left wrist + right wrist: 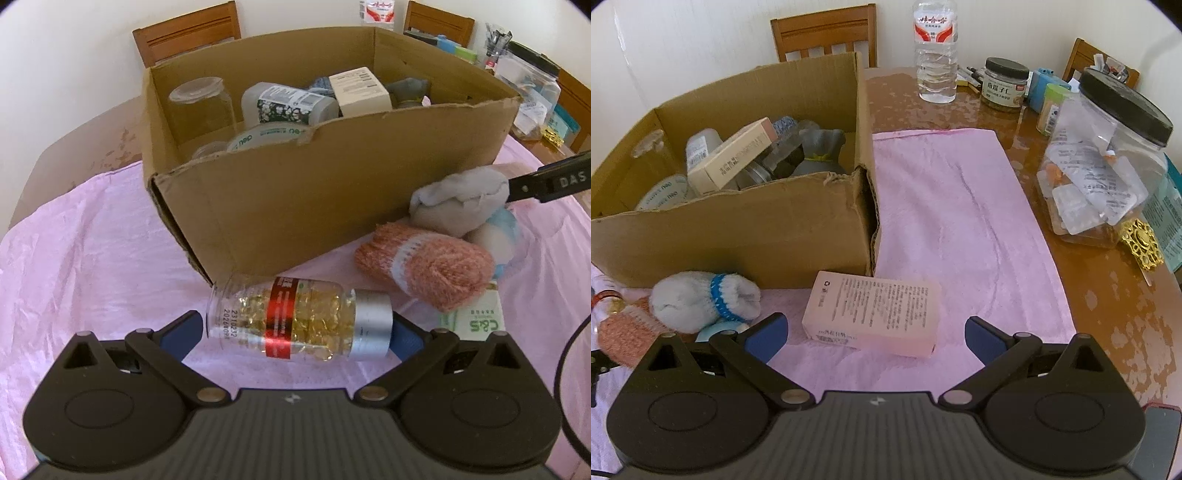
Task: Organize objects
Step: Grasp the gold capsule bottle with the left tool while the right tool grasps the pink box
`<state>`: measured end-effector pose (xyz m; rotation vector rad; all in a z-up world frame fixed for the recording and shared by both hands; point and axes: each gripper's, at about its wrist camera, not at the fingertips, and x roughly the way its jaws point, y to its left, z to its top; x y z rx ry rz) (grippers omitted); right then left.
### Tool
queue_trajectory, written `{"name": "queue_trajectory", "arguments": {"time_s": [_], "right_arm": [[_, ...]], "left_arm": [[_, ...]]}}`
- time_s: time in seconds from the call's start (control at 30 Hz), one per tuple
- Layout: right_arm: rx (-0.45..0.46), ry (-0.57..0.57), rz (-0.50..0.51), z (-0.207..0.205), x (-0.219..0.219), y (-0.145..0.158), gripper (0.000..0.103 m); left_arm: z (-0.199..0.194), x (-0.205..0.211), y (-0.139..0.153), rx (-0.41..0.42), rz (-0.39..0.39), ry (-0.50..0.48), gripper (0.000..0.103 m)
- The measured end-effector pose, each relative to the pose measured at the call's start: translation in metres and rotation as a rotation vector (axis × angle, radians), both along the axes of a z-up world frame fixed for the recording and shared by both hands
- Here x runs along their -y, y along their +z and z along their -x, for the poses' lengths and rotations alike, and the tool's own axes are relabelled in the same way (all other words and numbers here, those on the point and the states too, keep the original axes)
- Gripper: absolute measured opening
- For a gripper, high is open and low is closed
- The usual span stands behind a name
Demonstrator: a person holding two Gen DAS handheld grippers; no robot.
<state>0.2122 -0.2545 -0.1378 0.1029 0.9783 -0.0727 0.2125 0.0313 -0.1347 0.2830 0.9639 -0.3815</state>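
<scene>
My left gripper [297,330] is shut on a clear capsule bottle [299,319] with a red label and silver cap, held sideways end to end just in front of the cardboard box [295,195]. The box holds several items: a glass jar, a bottle, tape, a small carton. A pink knitted sock roll [428,271] and a grey sock bundle [458,199] lie right of the bottle. My right gripper [875,334] is open, its fingers either side of a pink carton [873,314] lying flat on the pink cloth [960,206]. A grey sock with a blue band [701,299] lies to its left.
A green-and-white packet [476,317] lies under the pink sock. On the brown table at right stand a water bottle [935,51], a seed jar [1004,83], a large plastic jar [1104,158] and a gold ornament [1141,243]. Wooden chairs stand behind.
</scene>
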Motion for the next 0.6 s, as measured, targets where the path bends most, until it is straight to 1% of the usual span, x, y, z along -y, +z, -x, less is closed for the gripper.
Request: {"name": "queue_trajectory", "arguments": {"time_s": [0.17, 0.33, 0.47, 0.6], "right_arm": [[-0.021, -0.024, 0.029, -0.014, -0.001, -0.009, 0.103], [-0.044, -0.032, 0.025, -0.021, 0.001, -0.016, 0.103], [-0.058, -0.037, 0.017, -0.023, 0.004, -0.019, 0.103], [-0.066, -0.04, 0.0, -0.024, 0.004, -0.019, 0.098]], "left_arm": [[-0.003, 0.001, -0.004, -0.01, 0.005, 0.016, 0.102], [-0.005, 0.002, -0.006, -0.022, 0.033, 0.038, 0.102], [-0.007, 0.002, -0.005, -0.024, 0.053, 0.045, 0.099], [-0.008, 0.002, -0.005, -0.023, 0.053, 0.046, 0.096]]}}
